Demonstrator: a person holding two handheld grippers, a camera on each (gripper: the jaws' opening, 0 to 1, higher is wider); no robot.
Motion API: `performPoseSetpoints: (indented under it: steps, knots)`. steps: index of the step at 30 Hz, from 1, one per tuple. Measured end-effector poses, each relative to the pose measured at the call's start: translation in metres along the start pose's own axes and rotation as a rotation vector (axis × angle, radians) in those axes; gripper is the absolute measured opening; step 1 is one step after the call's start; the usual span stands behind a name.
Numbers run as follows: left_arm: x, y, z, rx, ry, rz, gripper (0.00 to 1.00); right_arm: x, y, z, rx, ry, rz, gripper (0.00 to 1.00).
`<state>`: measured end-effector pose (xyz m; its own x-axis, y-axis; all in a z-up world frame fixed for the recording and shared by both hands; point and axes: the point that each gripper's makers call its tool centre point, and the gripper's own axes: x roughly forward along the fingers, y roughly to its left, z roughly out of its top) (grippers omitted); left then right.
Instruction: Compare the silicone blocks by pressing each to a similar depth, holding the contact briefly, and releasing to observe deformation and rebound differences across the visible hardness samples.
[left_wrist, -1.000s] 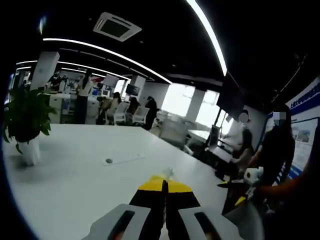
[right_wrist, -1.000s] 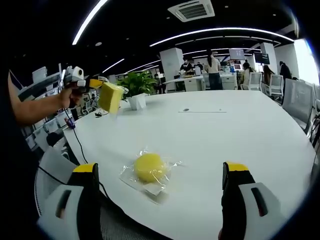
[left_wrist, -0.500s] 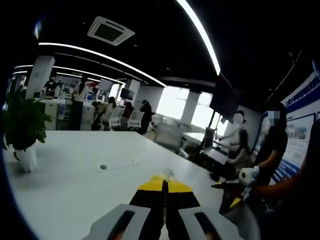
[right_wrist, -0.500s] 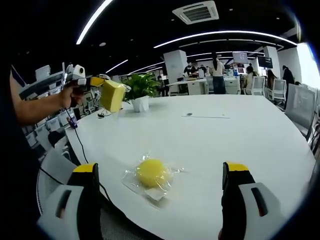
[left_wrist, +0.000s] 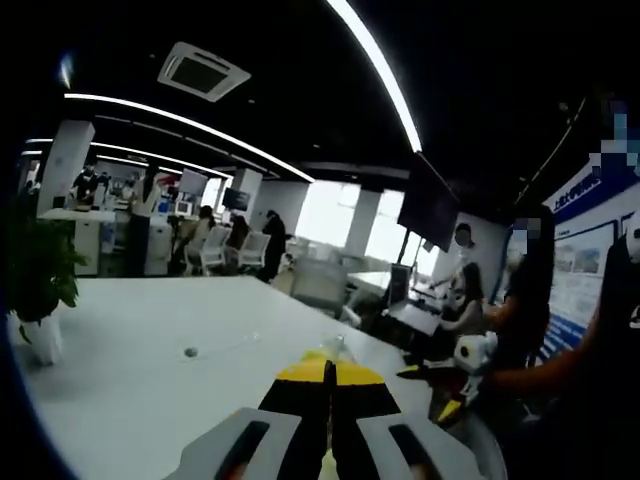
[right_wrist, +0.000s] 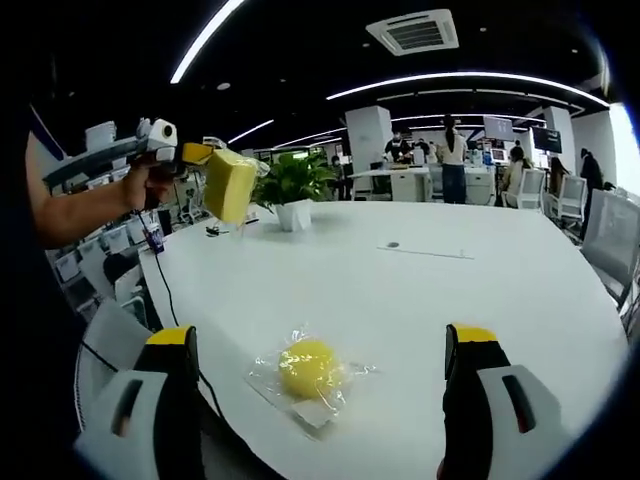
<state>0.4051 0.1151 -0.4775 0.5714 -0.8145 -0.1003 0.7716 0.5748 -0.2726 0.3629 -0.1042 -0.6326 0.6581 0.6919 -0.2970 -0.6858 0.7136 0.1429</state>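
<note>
A round yellow silicone sample (right_wrist: 308, 367) in a clear plastic wrap lies on the white table (right_wrist: 450, 300) near its front edge. My right gripper (right_wrist: 320, 335) hovers just before it, open wide, with nothing between the jaws. At the upper left, my left gripper (right_wrist: 196, 153) is held up over the table's edge, shut on the wrap of a yellow silicone block (right_wrist: 230, 185) that hangs from its tip. In the left gripper view the left gripper (left_wrist: 331, 368) shows its jaws pressed together with a bit of clear wrap at the tips; the block itself is hidden there.
A potted plant (right_wrist: 293, 190) stands on the far left of the table, also seen as the plant (left_wrist: 40, 290). A thin strip with a small round thing (right_wrist: 392, 244) lies mid-table. A cable (right_wrist: 165, 290) runs off the left edge. People and chairs are at the back.
Both views have drifted a little with the hands. The left gripper still holds the block aloft; the round sample has not moved.
</note>
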Motion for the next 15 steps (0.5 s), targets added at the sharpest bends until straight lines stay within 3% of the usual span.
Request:
performPoseSetpoints:
  steps: [9, 15]
  knots:
    - [0.001, -0.018, 0.013, 0.023, -0.021, -0.039, 0.0, 0.009, 0.006, 0.021, -0.032, -0.022, 0.042, 0.96]
    - [0.002, -0.027, 0.016, 0.026, -0.025, -0.065, 0.0, 0.02, 0.022, 0.034, -0.049, -0.028, 0.116, 0.96]
